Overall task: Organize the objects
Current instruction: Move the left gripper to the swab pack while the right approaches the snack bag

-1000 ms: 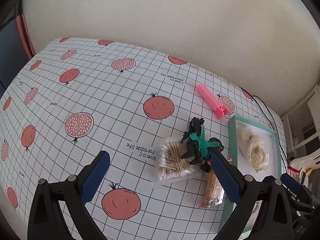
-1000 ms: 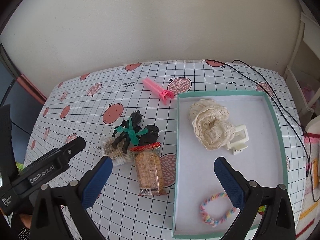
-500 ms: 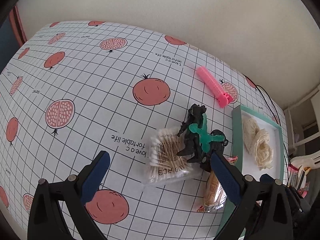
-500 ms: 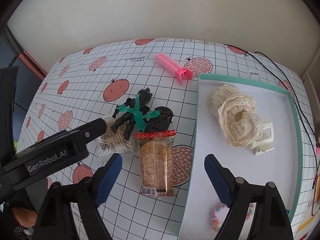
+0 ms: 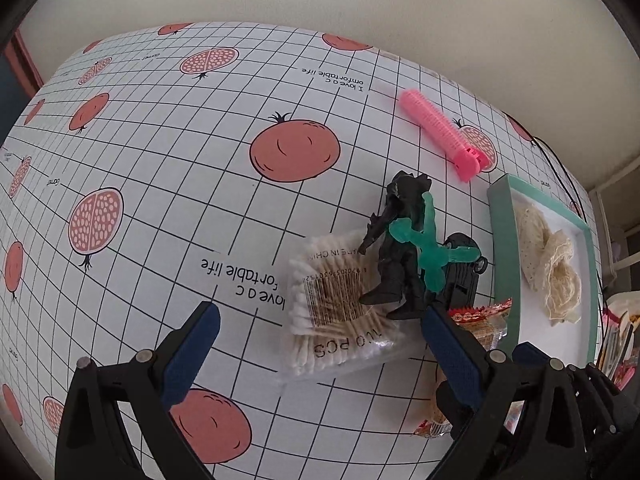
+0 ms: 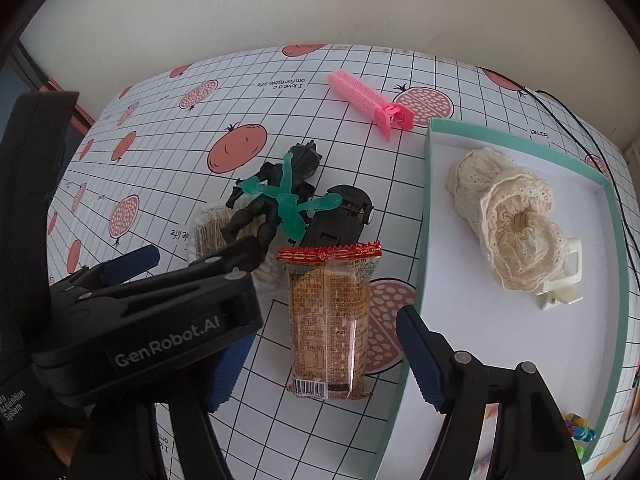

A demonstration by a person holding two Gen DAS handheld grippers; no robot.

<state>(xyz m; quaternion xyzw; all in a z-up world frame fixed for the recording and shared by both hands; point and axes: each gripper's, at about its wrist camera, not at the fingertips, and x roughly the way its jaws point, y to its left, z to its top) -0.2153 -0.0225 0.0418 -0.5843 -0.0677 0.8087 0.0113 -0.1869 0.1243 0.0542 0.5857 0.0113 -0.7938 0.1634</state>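
Right wrist view: lace cloth [image 6: 508,220] and clip [image 6: 560,288] sat in my tray [image 6: 424,208] at right; snack pack [image 6: 328,316], swabs [image 5: 336,312], figure [image 6: 276,196], pink comb [image 6: 368,100] remained outside at frame centre, both my left gripper [image 5: 316,356] and right gripper [image 6: 316,364] spread, empty.

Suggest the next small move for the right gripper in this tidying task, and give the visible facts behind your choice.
Probably lower the right gripper and close its open jaws on the biscuit packet. The packet lies flat on the tablecloth between the jaws, outside the teal tray beside it. The left gripper, also open, is lined up on the cotton swab bag instead.
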